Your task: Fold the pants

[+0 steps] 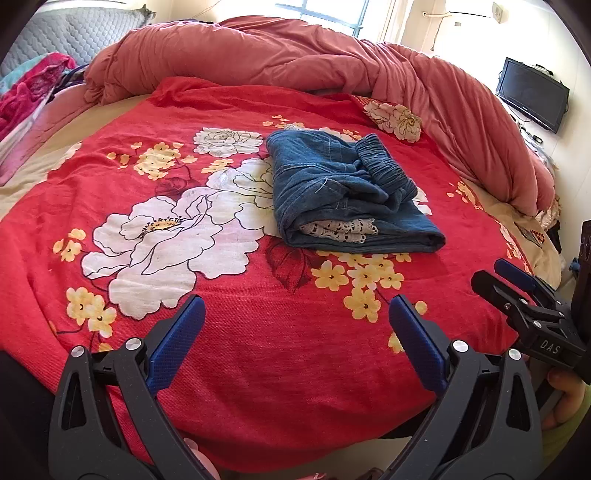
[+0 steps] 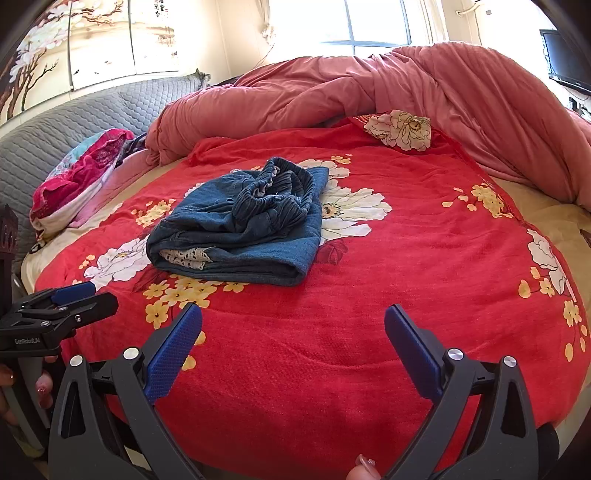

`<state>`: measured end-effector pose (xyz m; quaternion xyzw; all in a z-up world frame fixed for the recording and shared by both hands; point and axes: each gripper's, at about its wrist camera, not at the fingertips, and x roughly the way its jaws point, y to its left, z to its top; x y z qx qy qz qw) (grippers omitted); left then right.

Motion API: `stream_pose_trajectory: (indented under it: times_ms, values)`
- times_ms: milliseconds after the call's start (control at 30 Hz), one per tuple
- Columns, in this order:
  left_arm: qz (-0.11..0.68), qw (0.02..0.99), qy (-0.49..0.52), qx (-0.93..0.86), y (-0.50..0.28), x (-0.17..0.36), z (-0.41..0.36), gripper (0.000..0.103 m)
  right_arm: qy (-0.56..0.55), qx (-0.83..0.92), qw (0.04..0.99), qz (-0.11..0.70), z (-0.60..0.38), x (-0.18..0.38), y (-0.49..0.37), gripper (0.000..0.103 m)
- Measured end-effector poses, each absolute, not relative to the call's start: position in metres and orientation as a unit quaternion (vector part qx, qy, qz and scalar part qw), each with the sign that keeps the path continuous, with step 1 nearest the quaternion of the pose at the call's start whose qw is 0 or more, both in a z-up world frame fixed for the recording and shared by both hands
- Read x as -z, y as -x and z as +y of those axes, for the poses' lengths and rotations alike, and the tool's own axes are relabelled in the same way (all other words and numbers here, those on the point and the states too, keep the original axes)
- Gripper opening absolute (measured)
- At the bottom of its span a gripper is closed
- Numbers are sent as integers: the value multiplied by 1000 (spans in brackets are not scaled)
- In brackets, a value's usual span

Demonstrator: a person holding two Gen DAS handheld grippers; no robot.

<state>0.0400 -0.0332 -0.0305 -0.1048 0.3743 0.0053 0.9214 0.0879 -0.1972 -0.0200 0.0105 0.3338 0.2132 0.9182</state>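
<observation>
— Red woven bedspread (image 1: pixel 258 350), printed with big white peonies and small yellow blossoms, covers the near part of the bed. What lies behind it?

— Behind it, a puffy salmon-pink quilt (image 1: pixel 295 59) is heaped in a long wrinkled roll along the far edge and down the right side. A grey diamond-stitched headboard (image 2: pixel 74 114) curves on the left, with a crumpled pink and turquoise cloth (image 2: pixel 81 173) in front of it. A bright window (image 2: pixel 369 26) is at the back, and a dark flat screen (image 1: pixel 532 96) hangs at far right.

— And the pants?

— The pants (image 1: pixel 343 192) are blue denim, folded into a thick, roughly rectangular bundle lying on the bedspread past the middle. The gathered elastic waistband (image 2: pixel 280 195) is bunched on top, and a strip of white lace (image 1: pixel 336 230) peeks out of the near fold. Neither tool touches them.

— How do the tongs stand?

— The left gripper (image 1: pixel 297 314) hovers over the near bedspread with its two black arms spread wide and its blue ribbed pads (image 1: pixel 177 343) far apart, holding nothing. The right gripper (image 2: pixel 293 321) is spread just as wide, empty, near the front edge. In the left view it appears from the side at lower right (image 1: pixel 506 280); in the right view the left one shows at lower left.

— Any hands?

— Fingertips (image 2: pixel 364 467) with glossy pink nails show at the bottom edge of the right view.
</observation>
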Motion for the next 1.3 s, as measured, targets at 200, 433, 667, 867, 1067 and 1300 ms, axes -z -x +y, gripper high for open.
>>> stream_pose_trajectory:
  times_ms: [200,433,667,867,1067,1300]
  values:
    - [375,921,104,-7,-40,30,-34,94,-10,-212,918,334,-198,20,-88,98]
    - [377,920,103,-9,-40,30,-32,94,-11,-212,918,334,-199,19,-88,98]
    - [377,920,103,-9,-40,31,-32,94,-10,-212,918,334,-198,19,-88,98]
    - [377,920,104,-8,-40,31,-32,94,-8,-210,919,335,-199,19,-88,98]
    - [378,920,104,-9,-40,31,-32,94,-6,-209,919,335,-200,18,-87,98]
    - [384,918,101,-13,-39,33,-35,94,-4,-209,919,335,-200,18,-88,98]
